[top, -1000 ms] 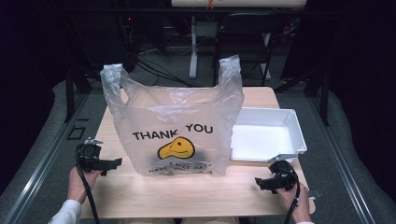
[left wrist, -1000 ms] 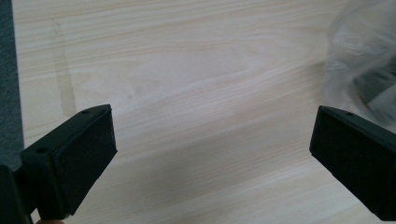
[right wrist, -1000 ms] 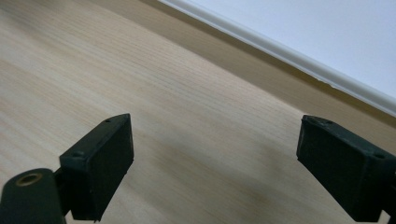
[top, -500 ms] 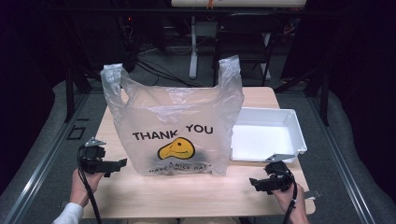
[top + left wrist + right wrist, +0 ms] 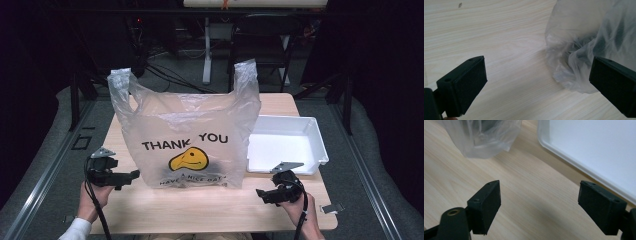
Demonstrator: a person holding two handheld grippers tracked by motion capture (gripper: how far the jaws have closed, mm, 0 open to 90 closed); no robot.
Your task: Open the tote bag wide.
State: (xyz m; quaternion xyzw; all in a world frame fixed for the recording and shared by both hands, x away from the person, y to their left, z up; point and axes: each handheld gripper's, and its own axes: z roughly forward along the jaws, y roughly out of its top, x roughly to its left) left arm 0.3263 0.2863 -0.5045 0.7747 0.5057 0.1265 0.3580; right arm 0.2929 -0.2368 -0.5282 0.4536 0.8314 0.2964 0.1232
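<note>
On the table (image 5: 200,210): a plastic bag (image 5: 192,135) printed THANK YOU stands upright at the middle.
Right of bag: white tray (image 5: 305,150), just beside it.
Left gripper (image 5: 131,175): jaws spread, empty, near the bag's left bottom corner.
Right gripper (image 5: 260,194): jaws wide but just closing slightly, nothing between them, near edge, apart from the bag.

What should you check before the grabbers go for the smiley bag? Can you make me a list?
1. Left gripper open: ok, nothing between its jaws.
2. Right gripper open: ok; its jaws have just been closing a little, with nothing between them.
3. Plastic bag standing upright on the table: ok.
4. Both bag handles sticking up free: ok.
5. White tray empty: ok.
6. What is inside the bag: cannot tell, just a dark shape.
</note>
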